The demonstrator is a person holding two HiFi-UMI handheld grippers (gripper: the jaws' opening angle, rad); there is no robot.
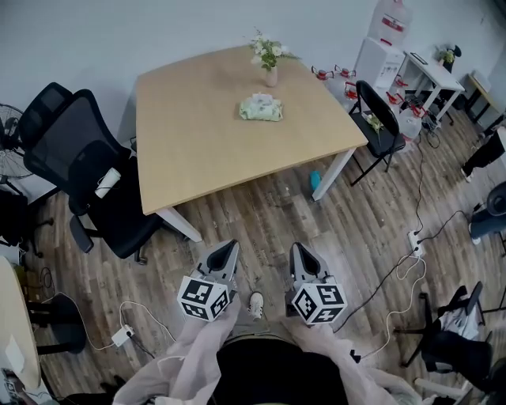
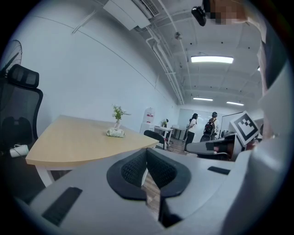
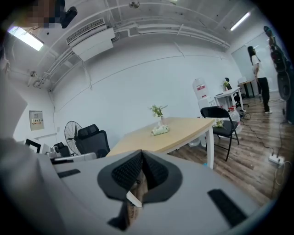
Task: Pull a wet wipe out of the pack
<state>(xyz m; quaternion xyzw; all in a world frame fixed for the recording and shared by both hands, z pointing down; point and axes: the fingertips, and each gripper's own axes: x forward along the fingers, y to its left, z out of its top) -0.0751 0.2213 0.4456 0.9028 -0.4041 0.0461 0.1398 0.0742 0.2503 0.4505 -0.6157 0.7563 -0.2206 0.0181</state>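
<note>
Starting with the head view, the left gripper (image 1: 229,246) and right gripper (image 1: 299,250) are held side by side, the wipe pack (image 1: 261,108) lying on the table (image 1: 198,134) well ahead of their jaws. In the left gripper view, the jaws are pressed together, empty. In the right gripper view, they are likewise closed on nothing.

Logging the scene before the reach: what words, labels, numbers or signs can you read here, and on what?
Nothing reads legibly in any view.
wet wipe pack: print too small to read.
wall notice: blurred, unreadable.
water jug, red label: too small to read.
left hand-held gripper and right hand-held gripper: square markers only, no letters.
</note>
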